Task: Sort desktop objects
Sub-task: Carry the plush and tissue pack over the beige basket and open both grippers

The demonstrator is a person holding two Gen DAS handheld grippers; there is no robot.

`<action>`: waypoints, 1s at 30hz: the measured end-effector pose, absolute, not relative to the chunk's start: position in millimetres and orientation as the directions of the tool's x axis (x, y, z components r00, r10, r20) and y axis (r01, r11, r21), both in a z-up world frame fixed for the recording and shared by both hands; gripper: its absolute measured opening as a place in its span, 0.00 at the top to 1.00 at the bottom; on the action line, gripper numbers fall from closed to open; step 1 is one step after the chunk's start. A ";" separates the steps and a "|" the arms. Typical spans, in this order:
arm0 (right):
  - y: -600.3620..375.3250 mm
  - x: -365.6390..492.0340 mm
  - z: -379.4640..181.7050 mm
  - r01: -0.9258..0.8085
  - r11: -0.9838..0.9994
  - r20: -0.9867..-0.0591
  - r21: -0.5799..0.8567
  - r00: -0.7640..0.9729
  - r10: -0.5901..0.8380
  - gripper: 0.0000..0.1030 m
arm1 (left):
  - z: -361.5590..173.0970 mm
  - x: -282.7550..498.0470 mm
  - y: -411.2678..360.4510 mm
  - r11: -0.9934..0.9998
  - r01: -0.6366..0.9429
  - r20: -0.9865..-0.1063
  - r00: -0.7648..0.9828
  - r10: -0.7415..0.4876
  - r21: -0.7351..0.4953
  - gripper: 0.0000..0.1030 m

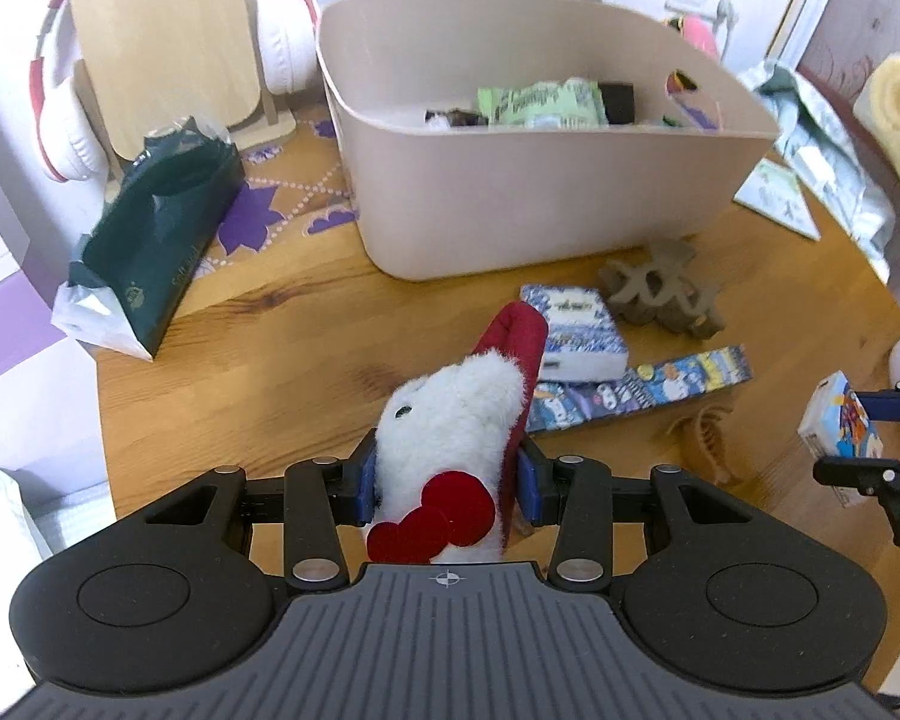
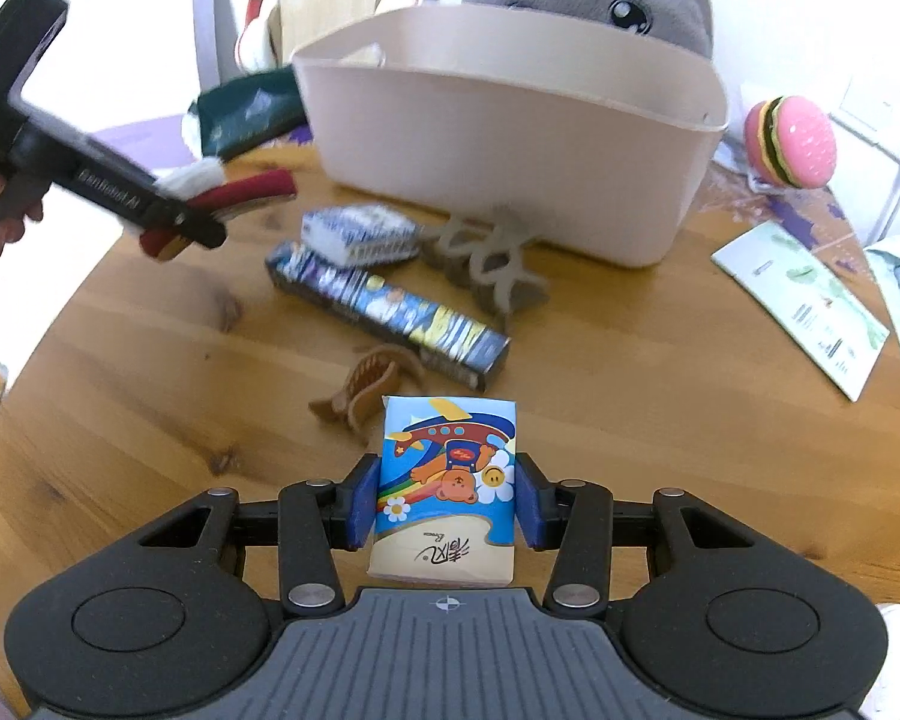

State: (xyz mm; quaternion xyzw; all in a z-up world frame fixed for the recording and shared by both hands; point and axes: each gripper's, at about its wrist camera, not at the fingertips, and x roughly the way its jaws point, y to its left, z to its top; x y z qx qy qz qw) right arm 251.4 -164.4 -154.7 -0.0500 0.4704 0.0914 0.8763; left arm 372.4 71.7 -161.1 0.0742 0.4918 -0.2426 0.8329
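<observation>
Clamped in the left gripper (image 1: 447,477), a white plush toy (image 1: 450,414); the right gripper (image 2: 447,501) pinches a tissue pack (image 2: 447,480) (cartoon bear), low-centre above the round wooden table (image 2: 150,372), with the beige bin (image 2: 510,138) at upper centre.

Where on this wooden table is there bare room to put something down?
Bare wood lies left of the long blue cartoon box, between the dark green tissue pack and the near table edge. A smaller patch lies right of that box, before the white leaflet. Crowded: directly in front of the beige plastic bin.
</observation>
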 end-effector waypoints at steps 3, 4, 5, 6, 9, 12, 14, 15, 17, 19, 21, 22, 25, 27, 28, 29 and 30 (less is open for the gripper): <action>-169.7 252.9 -143.1 -0.202 0.979 -0.821 0.006 0.559 0.121 0.58 | -148.8 370.8 74.3 0.871 0.475 -0.840 0.416 -0.348 -0.126 0.57; -171.4 254.2 -139.9 -0.203 0.979 -0.818 0.006 0.562 0.122 0.58 | -144.6 370.5 74.8 0.871 0.475 -0.835 0.422 -0.354 -0.129 0.57; -173.5 255.6 -136.7 -0.203 0.979 -0.816 0.003 0.566 0.120 0.58 | -140.4 370.5 74.9 0.869 0.476 -0.830 0.426 -0.359 -0.131 0.57; -175.8 257.5 -133.1 -0.202 0.979 -0.814 -0.003 0.570 0.115 0.58 | -135.8 371.6 74.9 0.869 0.477 -0.827 0.430 -0.362 -0.133 0.57; -184.6 263.4 -122.1 -0.190 0.982 -0.800 -0.009 0.591 0.107 0.58 | -123.3 375.8 75.6 0.869 0.475 -0.812 0.448 -0.374 -0.139 0.57; -193.6 271.3 -108.9 -0.183 0.983 -0.779 -0.022 0.620 0.098 0.58 | -108.0 381.7 76.0 0.869 0.471 -0.787 0.475 -0.394 -0.151 0.57; -199.0 278.0 -99.7 -0.181 0.983 -0.763 -0.033 0.640 0.092 0.58 | -97.5 386.7 76.0 0.870 0.467 -0.770 0.492 -0.406 -0.160 0.57; -201.3 281.8 -95.0 -0.181 0.983 -0.755 -0.040 0.650 0.089 0.58 | -91.9 390.3 76.1 0.870 0.464 -0.760 0.502 -0.413 -0.166 0.57; -204.8 289.7 -85.4 -0.181 0.982 -0.737 -0.053 0.670 0.084 0.58 | -82.5 397.4 74.3 0.871 0.460 -0.744 0.518 -0.422 -0.173 0.57; -207.4 298.7 -75.2 -0.182 0.981 -0.719 -0.067 0.691 0.080 0.58 | -73.2 405.1 71.2 0.871 0.459 -0.727 0.537 -0.429 -0.174 0.57; -210.2 306.7 -67.0 -0.181 0.980 -0.700 -0.077 0.710 0.076 0.58 | -65.7 412.5 66.5 0.872 0.458 -0.712 0.552 -0.433 -0.175 0.57; -211.7 310.5 -62.6 -0.181 0.980 -0.692 -0.078 0.718 0.077 0.58 | -62.8 415.9 64.0 0.872 0.456 -0.707 0.558 -0.434 -0.176 0.57; -215.7 323.9 -51.2 -0.176 0.981 -0.671 -0.083 0.738 0.076 0.58 | -55.6 426.9 54.0 0.875 0.450 -0.695 0.571 -0.437 -0.181 0.57; -218.3 332.8 -45.1 -0.165 0.983 -0.651 -0.086 0.756 0.070 0.58 | -52.5 433.6 45.6 0.877 0.444 -0.693 0.574 -0.437 -0.185 0.57; -219.9 338.0 -42.5 -0.159 0.984 -0.646 -0.081 0.760 0.069 0.58 | -51.6 436.9 40.4 0.878 0.441 -0.692 0.576 -0.435 -0.184 0.57; -221.1 343.3 -40.6 -0.155 0.985 -0.641 -0.077 0.764 0.070 0.58 | -51.1 440.2 35.9 0.879 0.440 -0.692 0.578 -0.432 -0.182 0.57; -222.0 347.8 -39.4 -0.153 0.985 -0.639 -0.074 0.766 0.071 0.58 | -51.7 443.2 31.8 0.882 0.436 -0.692 0.580 -0.429 -0.180 0.57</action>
